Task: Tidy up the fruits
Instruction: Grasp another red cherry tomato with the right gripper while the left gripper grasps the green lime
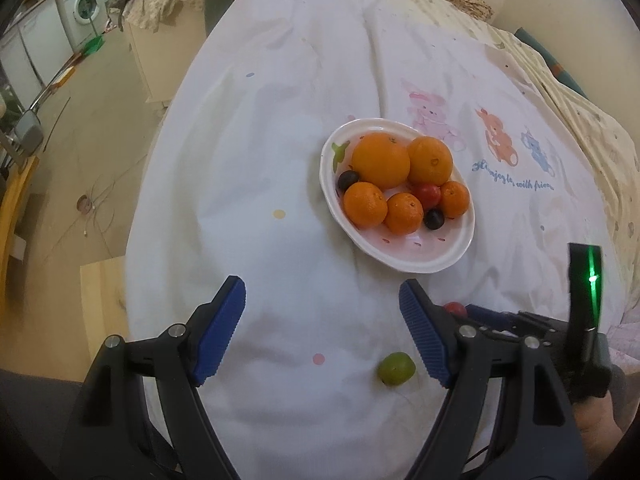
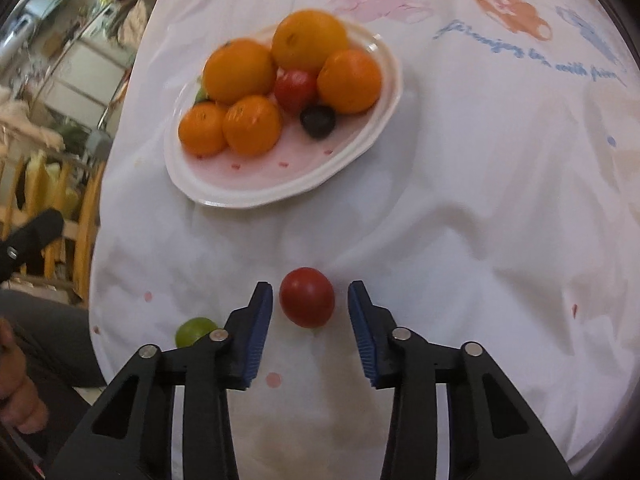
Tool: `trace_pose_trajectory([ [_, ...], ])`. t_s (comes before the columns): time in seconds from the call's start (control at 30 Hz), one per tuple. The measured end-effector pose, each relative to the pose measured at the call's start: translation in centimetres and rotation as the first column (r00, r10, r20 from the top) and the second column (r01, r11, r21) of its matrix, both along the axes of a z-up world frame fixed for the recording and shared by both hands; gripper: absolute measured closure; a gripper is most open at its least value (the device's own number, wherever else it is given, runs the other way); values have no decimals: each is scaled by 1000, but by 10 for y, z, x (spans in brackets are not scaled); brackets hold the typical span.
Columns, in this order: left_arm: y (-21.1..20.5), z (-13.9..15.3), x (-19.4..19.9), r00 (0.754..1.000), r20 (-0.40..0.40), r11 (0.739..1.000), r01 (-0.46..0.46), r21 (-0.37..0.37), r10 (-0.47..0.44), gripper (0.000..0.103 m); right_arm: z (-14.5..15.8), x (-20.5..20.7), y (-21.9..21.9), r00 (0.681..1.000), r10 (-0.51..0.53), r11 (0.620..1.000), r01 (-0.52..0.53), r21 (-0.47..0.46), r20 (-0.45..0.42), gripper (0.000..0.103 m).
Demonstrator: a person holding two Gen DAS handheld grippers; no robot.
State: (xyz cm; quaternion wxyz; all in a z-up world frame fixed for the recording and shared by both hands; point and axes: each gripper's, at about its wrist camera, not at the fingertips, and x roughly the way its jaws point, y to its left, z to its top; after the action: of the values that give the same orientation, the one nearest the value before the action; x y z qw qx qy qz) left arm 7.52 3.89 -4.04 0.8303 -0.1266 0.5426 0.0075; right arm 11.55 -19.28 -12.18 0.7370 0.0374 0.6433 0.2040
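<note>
A white oval plate [image 1: 400,264] [image 2: 256,196] on the white bedsheet holds several oranges [image 1: 380,160], a small red tomato [image 1: 427,194] and two dark round fruits [image 1: 434,219]. A loose red tomato [image 2: 307,298] lies on the sheet between the blue pads of my right gripper [image 2: 310,296]. A thin gap shows on each side, so the pads do not press it. A green round fruit [image 2: 194,330] [image 1: 396,368] lies just left of that gripper. My left gripper [image 1: 322,292] stands open over bare sheet, with the green fruit beside its right finger.
The sheet [image 1: 280,140] has cartoon animals and blue lettering [image 1: 512,180] past the plate. The bed's edge drops to the floor [image 1: 80,160] on the left, where a washing machine [image 1: 84,4] and yellow wooden furniture stand. A hand [image 2: 16,392] shows at lower left.
</note>
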Motion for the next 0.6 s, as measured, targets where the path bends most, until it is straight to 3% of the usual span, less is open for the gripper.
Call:
trace_pose_trajectory([
  [0.1,1,-1,0,1000,0,1000,-1,-1,1,26,-6,0,8,1000,27,999,-27,-32,-1,71],
  [0.3,0,-2,-1,1000,-14,1000,16,3,-15,26,-1,-4,11,998,54,997,-53,-58,25,72],
  [0.6,-19,-16,-4,992,-65,994,105,15,-104,26,42,-4,-28,994,-76,996,71,57,74,72],
])
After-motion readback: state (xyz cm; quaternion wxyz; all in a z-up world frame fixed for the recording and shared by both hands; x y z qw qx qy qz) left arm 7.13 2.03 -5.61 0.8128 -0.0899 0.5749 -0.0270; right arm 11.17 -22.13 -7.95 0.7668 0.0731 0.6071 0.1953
